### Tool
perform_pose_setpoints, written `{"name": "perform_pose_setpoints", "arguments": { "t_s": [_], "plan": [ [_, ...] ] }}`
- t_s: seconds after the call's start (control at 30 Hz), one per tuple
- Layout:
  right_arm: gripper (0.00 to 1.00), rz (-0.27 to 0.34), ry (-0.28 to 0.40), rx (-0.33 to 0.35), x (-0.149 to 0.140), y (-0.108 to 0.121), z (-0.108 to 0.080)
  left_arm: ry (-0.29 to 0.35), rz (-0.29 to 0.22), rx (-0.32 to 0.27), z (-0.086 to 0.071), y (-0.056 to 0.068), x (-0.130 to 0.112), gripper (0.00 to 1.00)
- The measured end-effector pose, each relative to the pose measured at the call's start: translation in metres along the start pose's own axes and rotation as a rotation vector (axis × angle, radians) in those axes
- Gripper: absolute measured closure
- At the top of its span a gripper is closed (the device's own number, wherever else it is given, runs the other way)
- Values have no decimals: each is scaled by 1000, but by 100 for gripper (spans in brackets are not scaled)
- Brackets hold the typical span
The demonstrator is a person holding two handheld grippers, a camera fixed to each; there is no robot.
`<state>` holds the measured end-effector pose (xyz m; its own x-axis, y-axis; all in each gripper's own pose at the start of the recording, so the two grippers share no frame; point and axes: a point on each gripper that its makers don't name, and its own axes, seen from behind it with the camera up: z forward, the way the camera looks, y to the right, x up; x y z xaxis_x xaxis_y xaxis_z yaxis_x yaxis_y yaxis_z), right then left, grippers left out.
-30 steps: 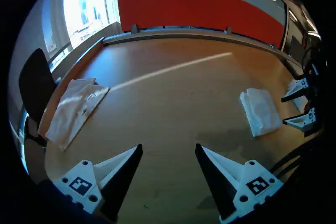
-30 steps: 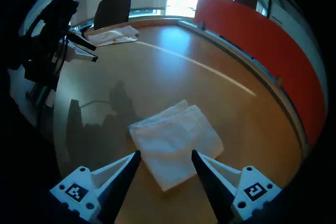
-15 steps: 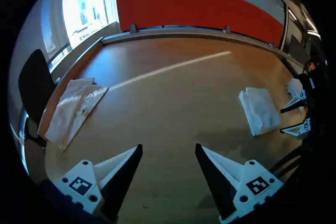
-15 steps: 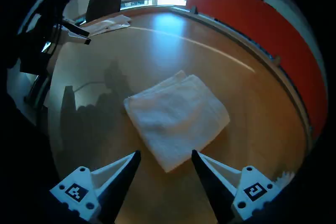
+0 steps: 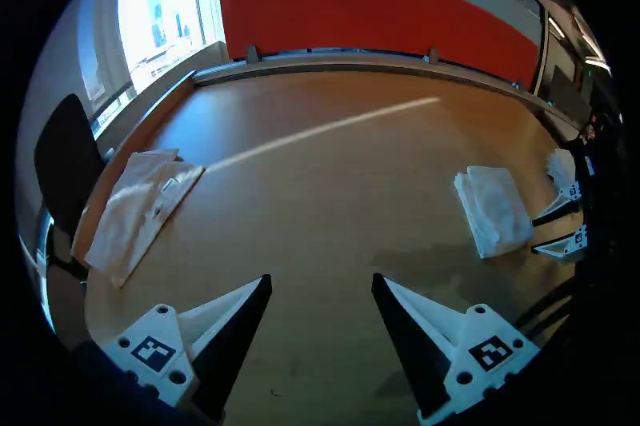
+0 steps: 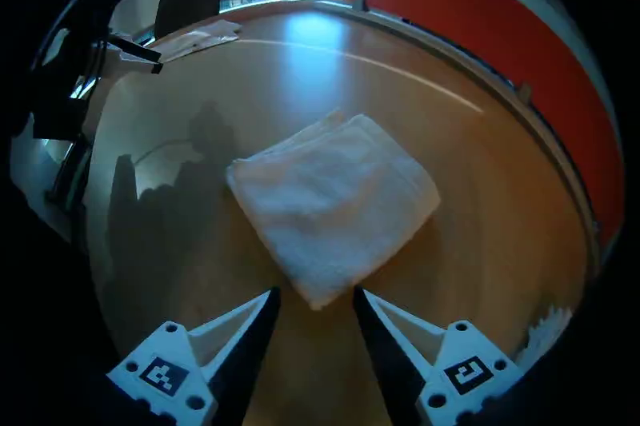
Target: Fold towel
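Note:
A folded white towel (image 6: 336,198) lies on the wooden table (image 6: 488,210) just ahead of my right gripper (image 6: 317,292). Its near corner reaches into the gap between the fingertips. The jaws stand open, narrowly, and do not press the cloth. In the left gripper view the same folded towel (image 5: 494,209) lies at the right, with the right gripper (image 5: 560,226) beside it. My left gripper (image 5: 320,282) hovers open over bare table (image 5: 320,178) with nothing between its fingers. A second, loosely spread towel (image 5: 140,206) lies at the table's left edge.
A red divider (image 5: 376,14) runs along the table's far side. A dark chair (image 5: 64,162) stands past the spread towel (image 6: 196,36). Another white cloth (image 5: 560,162) lies at the table's right edge. The left gripper (image 6: 136,58) is far off at upper left.
My right gripper has come closer to the folded towel and its fingers have narrowed around the near corner. The left gripper has stayed put.

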<state>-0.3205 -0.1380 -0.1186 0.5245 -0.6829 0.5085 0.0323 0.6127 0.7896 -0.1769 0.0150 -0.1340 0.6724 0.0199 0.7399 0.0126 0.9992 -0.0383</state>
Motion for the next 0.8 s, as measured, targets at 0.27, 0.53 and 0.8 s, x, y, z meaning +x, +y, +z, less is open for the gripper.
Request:
{"name": "perform_pose_setpoints", "arguments": {
  "t_s": [0.27,0.53,0.8],
  "plan": [
    [60,24,-25,17,-8,-1,-1,-1,0,0,0,0,0,7],
    [82,39,-27,16,-11,1,-1,0,4,-2,0,1,0,7],
    [93,51,-19,14,-11,1,0,0,8,-2,0,1,0,7]
  ]
}}
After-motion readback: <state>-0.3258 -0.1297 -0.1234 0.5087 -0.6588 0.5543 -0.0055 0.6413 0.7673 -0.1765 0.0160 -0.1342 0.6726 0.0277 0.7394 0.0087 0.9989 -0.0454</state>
